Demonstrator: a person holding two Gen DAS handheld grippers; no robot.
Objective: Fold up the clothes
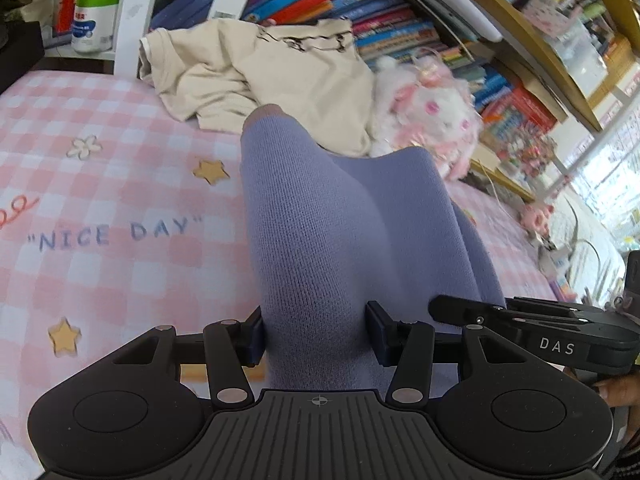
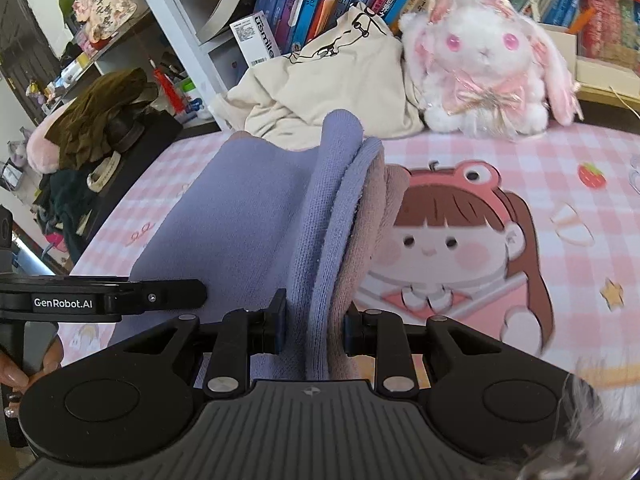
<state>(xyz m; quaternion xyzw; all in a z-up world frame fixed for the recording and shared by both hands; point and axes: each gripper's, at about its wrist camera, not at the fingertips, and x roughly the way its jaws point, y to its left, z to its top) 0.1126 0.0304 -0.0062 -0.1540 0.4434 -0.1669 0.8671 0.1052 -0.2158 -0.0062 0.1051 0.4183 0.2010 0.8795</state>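
Note:
A lavender knit garment (image 1: 320,232) with a dusty pink lining lies bunched on the pink checked bed sheet (image 1: 100,184). My left gripper (image 1: 315,332) is shut on a thick fold of it. My right gripper (image 2: 314,328) is shut on its layered edge, where lavender (image 2: 248,216) and pink layers (image 2: 372,216) show side by side. The two grippers sit close together; the right one shows at the left wrist view's right edge (image 1: 540,332), the left one at the right wrist view's left edge (image 2: 100,300). The fabric hides the pads.
A crumpled cream T-shirt (image 1: 280,76) lies at the bed's far side against a bookshelf (image 1: 380,12). A white and pink plush rabbit (image 2: 480,64) sits beside it. Dark clothes (image 2: 100,120) are piled off the bed's left end. The sheet (image 2: 520,184) carries a cartoon girl print.

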